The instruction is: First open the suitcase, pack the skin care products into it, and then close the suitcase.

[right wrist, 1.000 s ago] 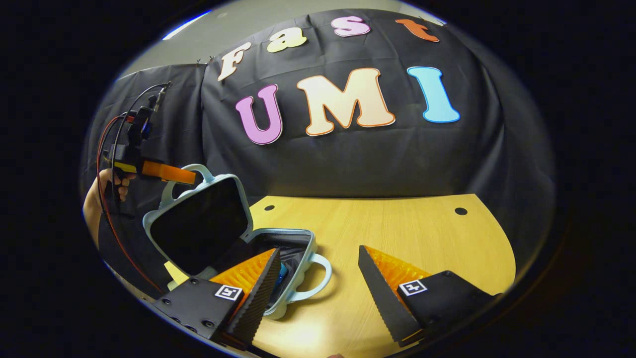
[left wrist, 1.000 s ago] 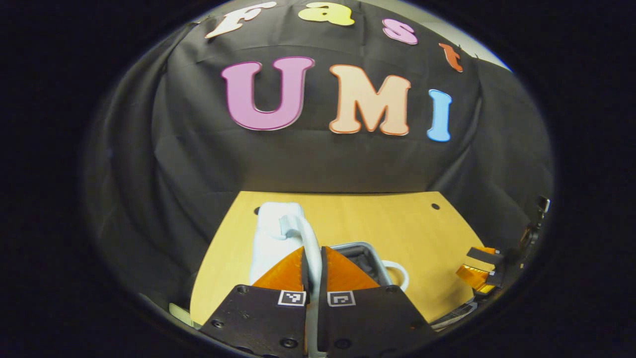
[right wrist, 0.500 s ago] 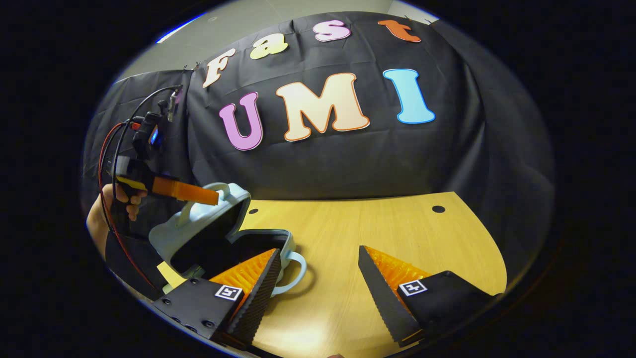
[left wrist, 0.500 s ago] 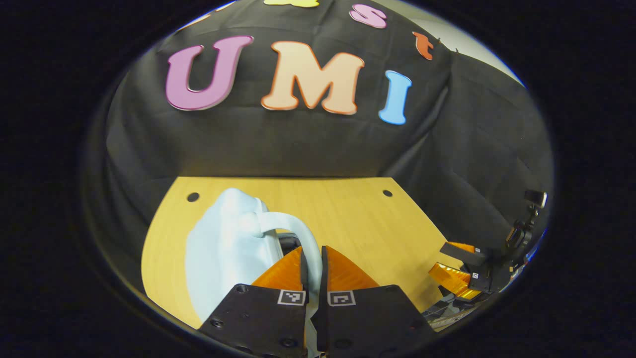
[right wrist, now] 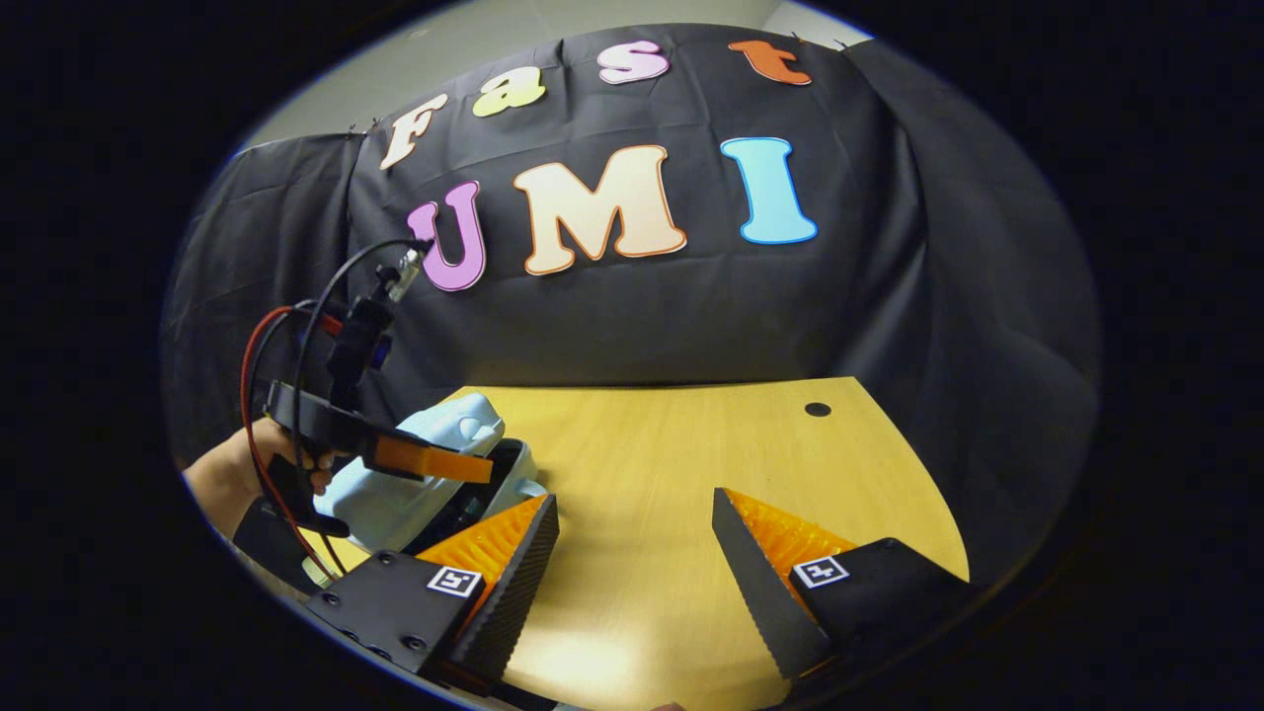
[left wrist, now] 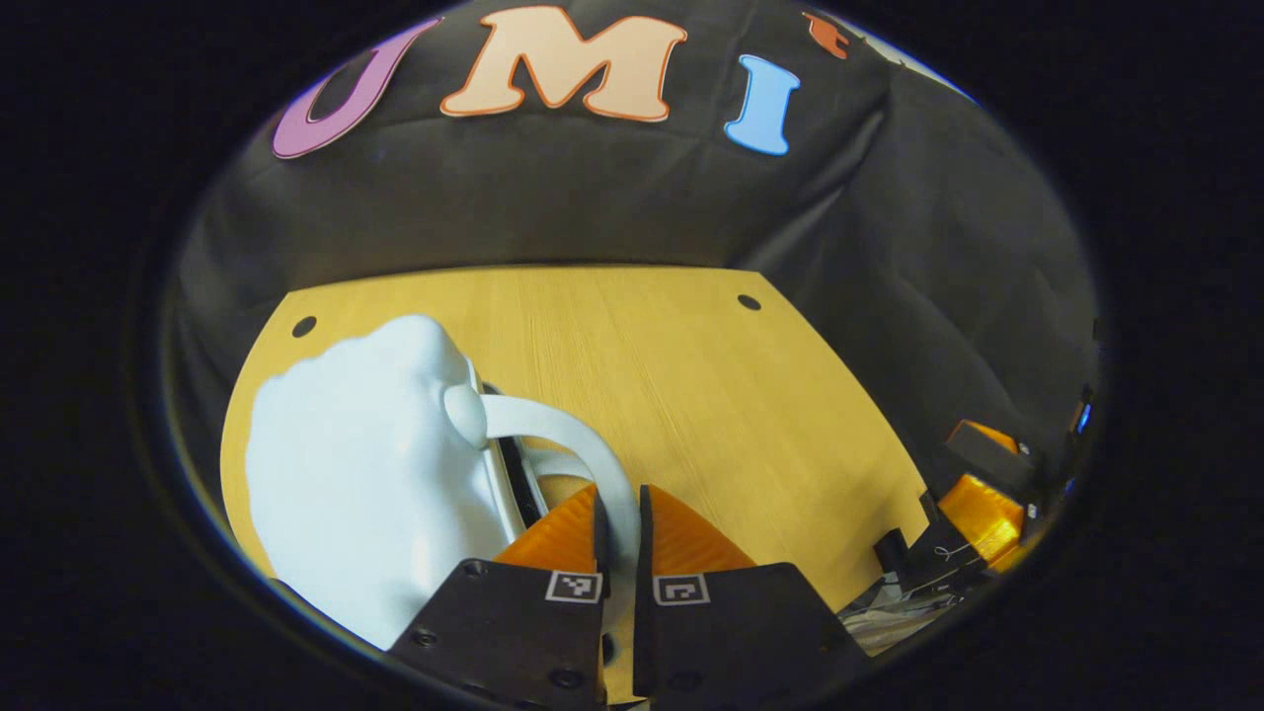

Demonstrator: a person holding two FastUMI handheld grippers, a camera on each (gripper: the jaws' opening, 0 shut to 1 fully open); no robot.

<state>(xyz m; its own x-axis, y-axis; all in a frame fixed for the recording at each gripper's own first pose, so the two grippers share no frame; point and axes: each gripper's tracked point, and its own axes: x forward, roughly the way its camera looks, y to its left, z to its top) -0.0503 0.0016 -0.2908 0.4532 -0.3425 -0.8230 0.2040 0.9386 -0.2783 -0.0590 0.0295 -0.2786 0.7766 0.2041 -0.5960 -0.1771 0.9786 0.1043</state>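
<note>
The pale blue suitcase (left wrist: 365, 474) lies at the left of the wooden table (left wrist: 691, 365), its lid tilted low over the base with a narrow dark gap left along the front. My left gripper (left wrist: 620, 499) is shut on the lid's curved handle (left wrist: 563, 430). In the right gripper view the suitcase (right wrist: 415, 489) sits at the left with the left gripper (right wrist: 434, 460) above it, held by a hand (right wrist: 232, 474). My right gripper (right wrist: 632, 509) hovers open over bare table to the right of the case. The case's contents are hidden.
The black cloth wall closes off the back and sides of the table (right wrist: 711, 444). Small round holes (left wrist: 749, 302) mark the far corners of the tabletop. Red and black cables (right wrist: 267, 395) trail from the left gripper. The right gripper (left wrist: 978, 504) shows at the table's right edge.
The left gripper has swung the lid down by its handle from nearly upright to almost flat on the base. The right gripper has stayed open and drifted slightly right.
</note>
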